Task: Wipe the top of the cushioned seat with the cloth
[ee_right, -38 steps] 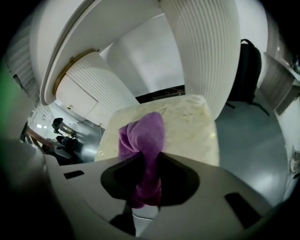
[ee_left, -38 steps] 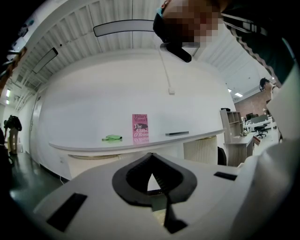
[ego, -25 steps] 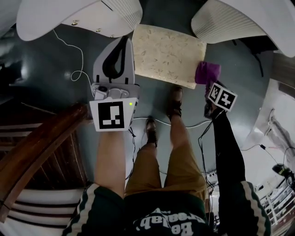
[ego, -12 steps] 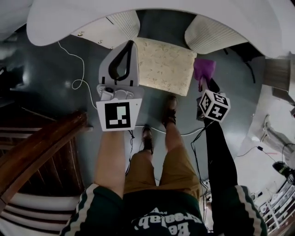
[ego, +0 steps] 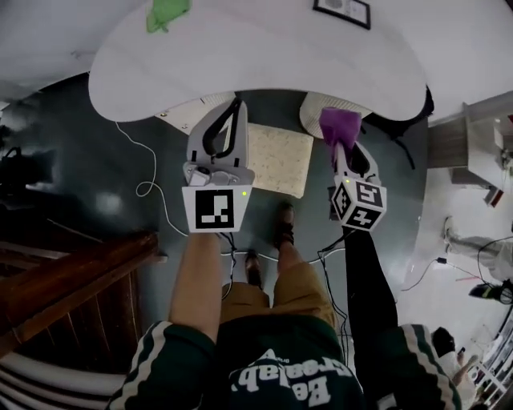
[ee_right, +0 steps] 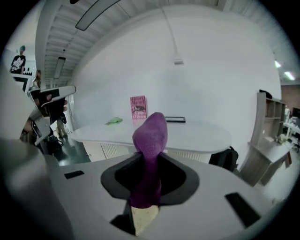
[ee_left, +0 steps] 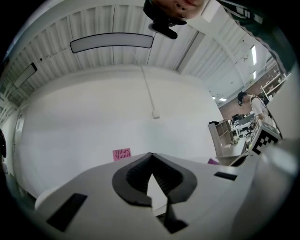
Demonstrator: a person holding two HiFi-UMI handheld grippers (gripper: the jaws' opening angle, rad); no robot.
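Observation:
The cushioned seat [ego: 277,159] is a beige patterned square on the dark floor, below and between my two grippers. The purple cloth [ego: 340,123] hangs bunched from my right gripper [ego: 337,145], which is shut on it, off the seat's far right corner. In the right gripper view the cloth [ee_right: 150,135] stands up between the jaws of the right gripper [ee_right: 150,157], with a bit of beige seat [ee_right: 143,218] below. My left gripper [ego: 236,105] is over the seat's left edge. The left gripper [ee_left: 151,157] has its tips together with nothing in them.
A white oval table [ego: 256,56] spans the far side, its ribbed bases [ego: 192,113] by the seat. On it lie a green rag [ego: 166,12], a dark frame [ego: 343,8] and a pink book [ee_right: 138,108]. Wooden stairs [ego: 72,272] are at left. Cables [ego: 148,188] and my feet [ego: 282,224] are nearby.
The head view has tilted up, so the table top now shows and the seat looks smaller. Both grippers have risen; the cloth has moved from the seat's right edge to beyond its far right corner.

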